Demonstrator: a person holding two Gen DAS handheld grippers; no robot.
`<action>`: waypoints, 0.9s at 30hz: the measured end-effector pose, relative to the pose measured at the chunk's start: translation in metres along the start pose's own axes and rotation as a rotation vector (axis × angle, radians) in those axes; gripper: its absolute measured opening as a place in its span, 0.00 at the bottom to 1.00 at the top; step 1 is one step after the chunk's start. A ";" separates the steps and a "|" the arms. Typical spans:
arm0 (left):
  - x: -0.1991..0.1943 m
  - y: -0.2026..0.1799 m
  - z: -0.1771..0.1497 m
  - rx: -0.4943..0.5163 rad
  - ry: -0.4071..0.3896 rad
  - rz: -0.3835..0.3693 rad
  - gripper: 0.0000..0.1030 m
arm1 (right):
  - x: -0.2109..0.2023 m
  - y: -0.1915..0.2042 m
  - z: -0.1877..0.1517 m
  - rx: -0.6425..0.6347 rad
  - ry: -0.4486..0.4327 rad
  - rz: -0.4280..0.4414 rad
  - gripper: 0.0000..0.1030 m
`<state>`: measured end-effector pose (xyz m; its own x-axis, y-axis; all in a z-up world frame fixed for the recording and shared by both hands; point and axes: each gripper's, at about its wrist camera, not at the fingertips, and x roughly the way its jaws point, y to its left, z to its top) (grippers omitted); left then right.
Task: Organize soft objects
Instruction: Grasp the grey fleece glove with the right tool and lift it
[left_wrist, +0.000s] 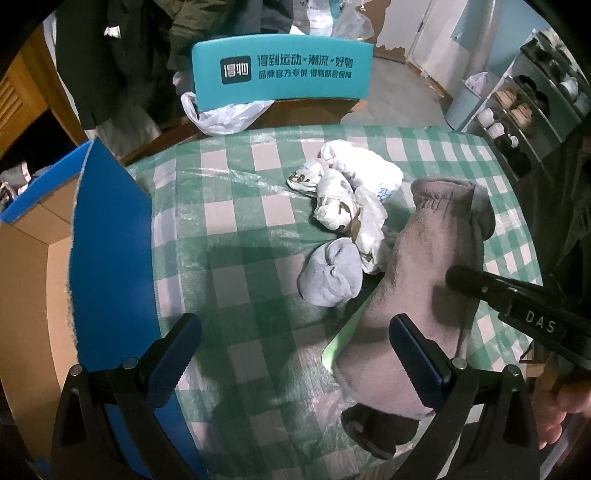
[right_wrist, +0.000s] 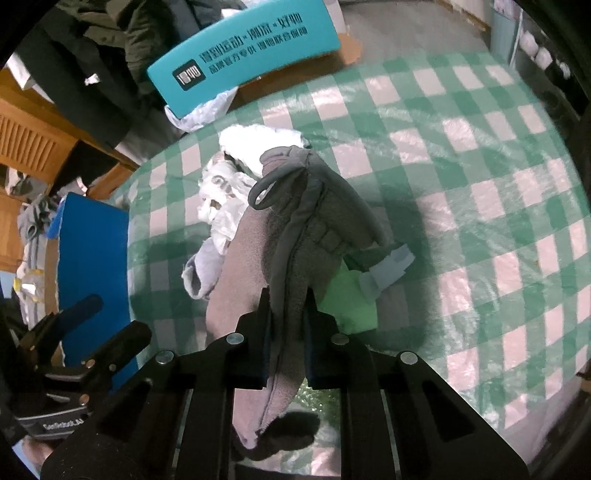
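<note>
Two grippers over a glossy green-checked tablecloth (left_wrist: 236, 236): the right gripper (right_wrist: 287, 295) pinches a fuzzy grey fleece glove (right_wrist: 295, 236), lifted above the cloth. The left gripper (left_wrist: 295, 332) hangs spread and empty. Beside the glove lie a rounded grey sock (left_wrist: 330, 273) and crumpled white socks (left_wrist: 347, 192).
</note>
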<state>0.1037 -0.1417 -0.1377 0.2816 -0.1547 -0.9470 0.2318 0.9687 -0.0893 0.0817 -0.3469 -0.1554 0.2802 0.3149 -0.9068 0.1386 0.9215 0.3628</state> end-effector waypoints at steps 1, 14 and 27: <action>-0.003 0.000 -0.001 -0.001 -0.005 -0.002 0.99 | -0.004 0.002 0.000 -0.011 -0.010 -0.009 0.12; -0.024 -0.010 -0.017 0.038 -0.033 -0.014 0.99 | -0.053 0.009 -0.009 -0.074 -0.129 -0.047 0.12; -0.026 -0.036 -0.054 0.104 0.001 -0.053 0.99 | -0.095 -0.008 -0.026 -0.062 -0.198 -0.110 0.12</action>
<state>0.0373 -0.1625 -0.1268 0.2657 -0.2045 -0.9421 0.3414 0.9339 -0.1064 0.0290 -0.3782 -0.0773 0.4486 0.1665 -0.8781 0.1220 0.9619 0.2447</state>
